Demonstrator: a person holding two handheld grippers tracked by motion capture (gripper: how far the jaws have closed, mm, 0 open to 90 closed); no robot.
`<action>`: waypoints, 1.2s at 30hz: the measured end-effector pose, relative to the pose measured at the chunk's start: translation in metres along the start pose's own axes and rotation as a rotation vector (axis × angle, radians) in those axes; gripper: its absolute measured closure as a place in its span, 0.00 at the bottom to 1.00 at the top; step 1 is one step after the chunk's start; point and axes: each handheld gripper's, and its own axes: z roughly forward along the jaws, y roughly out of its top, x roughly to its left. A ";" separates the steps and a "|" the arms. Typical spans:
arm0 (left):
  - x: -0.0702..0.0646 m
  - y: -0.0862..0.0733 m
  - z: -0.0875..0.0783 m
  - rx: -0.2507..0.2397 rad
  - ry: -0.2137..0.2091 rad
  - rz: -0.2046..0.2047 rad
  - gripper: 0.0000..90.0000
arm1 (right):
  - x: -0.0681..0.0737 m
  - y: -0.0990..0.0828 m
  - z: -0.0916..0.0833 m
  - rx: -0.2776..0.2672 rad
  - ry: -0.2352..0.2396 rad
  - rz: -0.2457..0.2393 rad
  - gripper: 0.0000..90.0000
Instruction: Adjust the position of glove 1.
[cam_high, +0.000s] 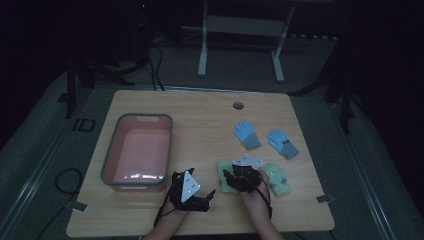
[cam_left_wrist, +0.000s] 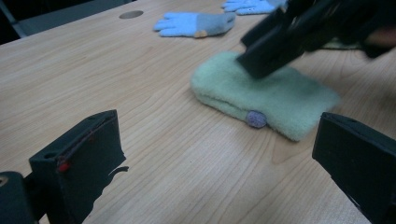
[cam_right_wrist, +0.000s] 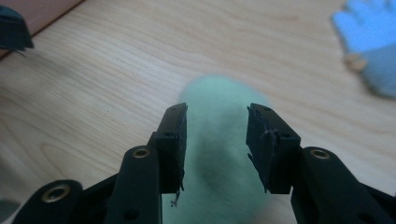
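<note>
Nearest in the high view: two forearms, cut off by the bottom edge. Left gripper low on the near side of the wooden table, just right of the pink tub, jaws wide apart with nothing but bare wood between them. Right gripper over the green mitten, hiding most of it from above. Jaws parted a little, straddling the soft green cloth without pressing on it; blurry there, so hard to say whether the tips touch the fluff. Same mitten flat on the table in the left gripper view, small purple button on its near edge, far part covered by the dark jaws. Second green mitten just to the right, partly behind the hand. Two blue gloves farther off, well apart from the grippers. Room beyond the table too dark to make out.
</note>
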 end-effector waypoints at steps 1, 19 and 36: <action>0.000 0.000 0.000 -0.001 0.001 -0.001 0.02 | -0.003 0.002 -0.004 -0.009 -0.001 -0.010 0.65; 0.001 0.000 0.000 -0.002 -0.001 -0.007 0.02 | -0.089 -0.021 -0.061 -0.031 -0.005 -0.073 0.72; 0.001 0.000 0.000 -0.001 0.005 -0.011 0.02 | -0.124 -0.080 -0.054 0.028 0.018 -0.026 0.63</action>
